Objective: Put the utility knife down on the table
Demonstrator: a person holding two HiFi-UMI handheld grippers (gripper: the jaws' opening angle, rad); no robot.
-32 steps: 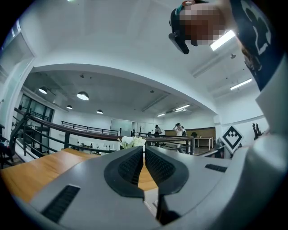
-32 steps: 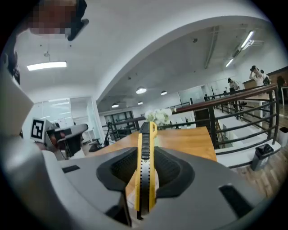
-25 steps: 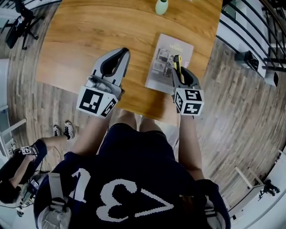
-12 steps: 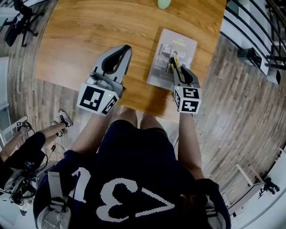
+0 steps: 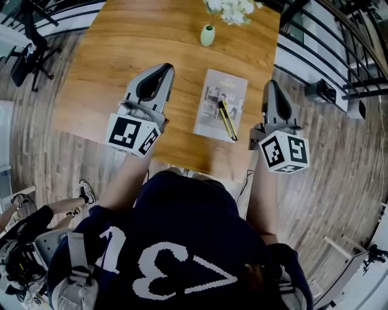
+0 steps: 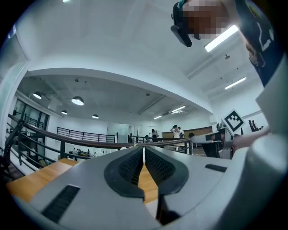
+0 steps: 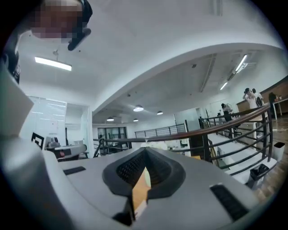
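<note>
1. Made out no title on the magazine; cover print too small to read, only a greyish photo visible.
2. Read large white figures, seemingly "31" plus an angular mark, on the dark shirt below the magazine in the head view. Saw black-and-white square markers, without lettering, on both grippers' cubes.
3. Found the utility knife, yellow and black, lying loose on the magazine's right half, slanted toward its lower right corner and touched by neither gripper.
4. Saw white flowers beyond the magazine, cut off by the top edge, above a pale green vase.
5. Found the left gripper left of the magazine, over the wooden table, clenched tip to tip on nothing.
6. Found the right gripper right of the magazine, apart from the knife, with jaws just closed, meeting at the tips and empty.
</note>
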